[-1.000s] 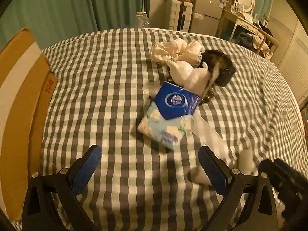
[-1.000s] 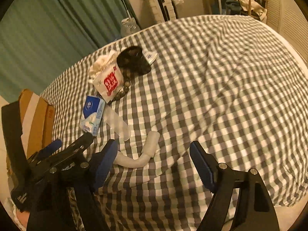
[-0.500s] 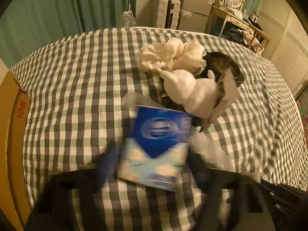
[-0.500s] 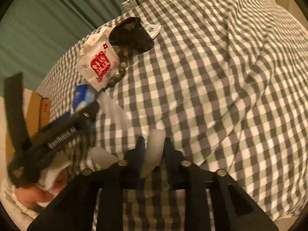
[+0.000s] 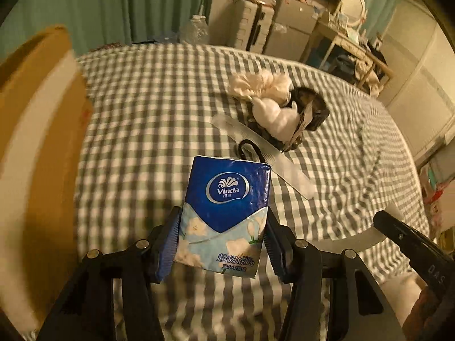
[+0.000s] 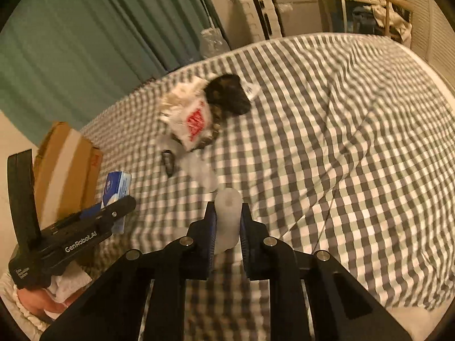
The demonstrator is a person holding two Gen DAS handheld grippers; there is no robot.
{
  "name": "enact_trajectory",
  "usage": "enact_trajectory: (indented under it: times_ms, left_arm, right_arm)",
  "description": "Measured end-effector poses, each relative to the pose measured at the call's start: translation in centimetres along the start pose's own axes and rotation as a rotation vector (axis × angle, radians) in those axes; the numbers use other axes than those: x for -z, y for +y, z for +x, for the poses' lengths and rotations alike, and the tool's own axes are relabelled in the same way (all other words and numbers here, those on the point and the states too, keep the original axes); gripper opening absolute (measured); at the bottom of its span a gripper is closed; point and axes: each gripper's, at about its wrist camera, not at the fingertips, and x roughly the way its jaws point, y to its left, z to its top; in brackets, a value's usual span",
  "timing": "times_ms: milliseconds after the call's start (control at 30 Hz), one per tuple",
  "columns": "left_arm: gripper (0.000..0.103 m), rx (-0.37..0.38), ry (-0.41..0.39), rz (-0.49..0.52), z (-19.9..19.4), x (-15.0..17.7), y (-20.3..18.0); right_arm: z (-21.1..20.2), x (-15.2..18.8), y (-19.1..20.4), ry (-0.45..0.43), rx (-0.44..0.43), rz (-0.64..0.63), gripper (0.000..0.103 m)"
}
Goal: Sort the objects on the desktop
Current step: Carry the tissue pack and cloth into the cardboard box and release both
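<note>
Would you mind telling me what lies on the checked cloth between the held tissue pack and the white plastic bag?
In the left wrist view, a black hair tie and a translucent comb lie between the tissue pack and the white plastic bag.

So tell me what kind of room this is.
Probably a bedroom at home: the checked cloth lies rumpled like a bedsheet, green curtains hang behind, and a vanity table with a round mirror stands in the corner.
</note>
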Motion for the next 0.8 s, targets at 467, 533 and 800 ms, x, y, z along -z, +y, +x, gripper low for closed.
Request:
enact_trajectory:
  times_ms: [467,533,800]
  left_arm:
    - [0.056,-0.037,-0.136,-0.024,-14.4,-0.8,5.1]
    - [0.056,-0.056,-0.125,-0.037,-16.2,-1.2,7.1]
    - [0.056,-0.117,-0.176,-0.07,-19.9,-1.3,15.7]
  right_arm:
    - [-9.7,-0.2,9.6,-0.134,-0.053,-0.16,0.015]
    - [-11.0,-0.6,12.0,-0.146,-0.094,-0.184,0.015]
    - [-11.6,-0.9,22.4,-0.099,-0.245,-0.29,0.015]
